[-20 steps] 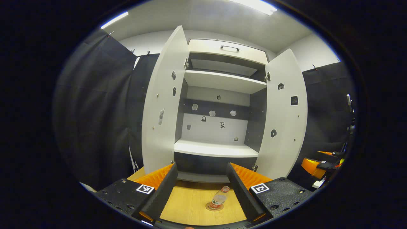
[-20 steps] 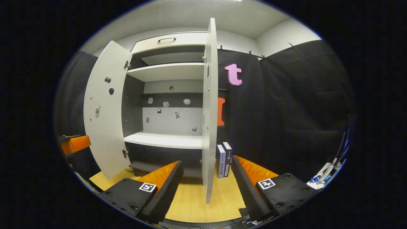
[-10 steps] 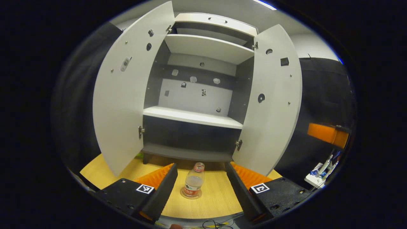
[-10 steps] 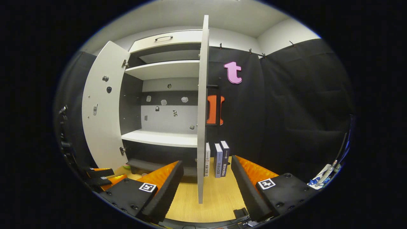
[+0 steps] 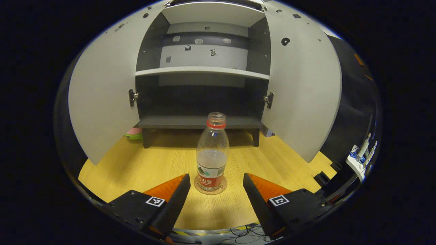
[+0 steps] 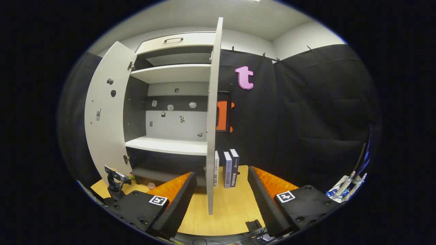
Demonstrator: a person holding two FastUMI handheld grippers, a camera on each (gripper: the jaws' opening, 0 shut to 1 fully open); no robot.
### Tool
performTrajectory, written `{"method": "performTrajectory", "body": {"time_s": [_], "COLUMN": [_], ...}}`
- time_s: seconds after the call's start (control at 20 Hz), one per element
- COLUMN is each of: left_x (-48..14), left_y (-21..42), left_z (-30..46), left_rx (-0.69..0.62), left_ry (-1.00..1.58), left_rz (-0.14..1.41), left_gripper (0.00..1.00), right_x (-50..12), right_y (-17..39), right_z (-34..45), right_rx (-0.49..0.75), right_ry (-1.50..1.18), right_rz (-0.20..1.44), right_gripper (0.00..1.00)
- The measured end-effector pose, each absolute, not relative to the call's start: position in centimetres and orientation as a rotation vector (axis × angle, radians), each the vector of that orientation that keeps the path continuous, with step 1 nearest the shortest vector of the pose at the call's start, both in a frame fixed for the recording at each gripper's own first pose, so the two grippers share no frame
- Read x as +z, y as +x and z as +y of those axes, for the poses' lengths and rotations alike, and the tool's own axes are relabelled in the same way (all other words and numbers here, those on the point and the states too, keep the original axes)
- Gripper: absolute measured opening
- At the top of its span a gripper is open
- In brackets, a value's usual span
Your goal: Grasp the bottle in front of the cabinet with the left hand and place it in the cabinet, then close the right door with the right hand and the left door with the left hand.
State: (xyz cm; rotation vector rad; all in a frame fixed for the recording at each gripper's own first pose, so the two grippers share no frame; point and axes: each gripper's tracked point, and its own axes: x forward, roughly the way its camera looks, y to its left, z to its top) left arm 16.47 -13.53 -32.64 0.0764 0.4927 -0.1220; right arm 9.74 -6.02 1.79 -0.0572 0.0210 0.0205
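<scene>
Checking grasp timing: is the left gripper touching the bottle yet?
Apart. In the left gripper view, the bottle stands on its coaster between the open fingers of the left gripper, with bare floor visible on both sides.

In the left gripper view the top of the cabinet (image 5: 204,13) is being cut off by the picture's edge, and the small marks on its back wall (image 5: 204,54) are staying too small to tell. A pink and green thing (image 5: 134,133) is hiding partly behind the left door (image 5: 102,95). In the right gripper view the right door (image 6: 211,115) is covering one side of the books (image 6: 226,169) and part of the shelf (image 6: 167,145).
</scene>
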Motion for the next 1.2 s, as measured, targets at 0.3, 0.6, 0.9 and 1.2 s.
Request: {"method": "performTrajectory", "body": {"time_s": [0.3, 0.6, 0.9, 1.2], "left_x": [-36.0, -38.2, -37.6, -27.5], "left_y": [19.1, 21.9, 22.8, 23.8], "left_z": [-12.6, -12.5, -11.3, -11.7], "left_rx": [-0.168, -0.207, -0.175, -0.187], "left_ry": [0.054, 0.084, 0.128, 0.07], "left_rz": [0.541, 0.56, 0.552, 0.468], "left_gripper": [0.95, 0.96, 0.77, 0.77], "right_x": [0.1, -0.8, -1.1, -0.4], "right_y": [8.5, 7.7, 7.7, 9.1], "right_z": [-5.2, -4.9, -5.5, -4.2], "right_rx": [-0.085, -0.179, -0.196, -0.098], "right_ry": [-0.045, -0.038, -0.066, -0.076], "right_rz": [0.085, 0.106, 0.126, 0.103], "right_gripper": [1.0, 0.99, 0.97, 0.97]}}
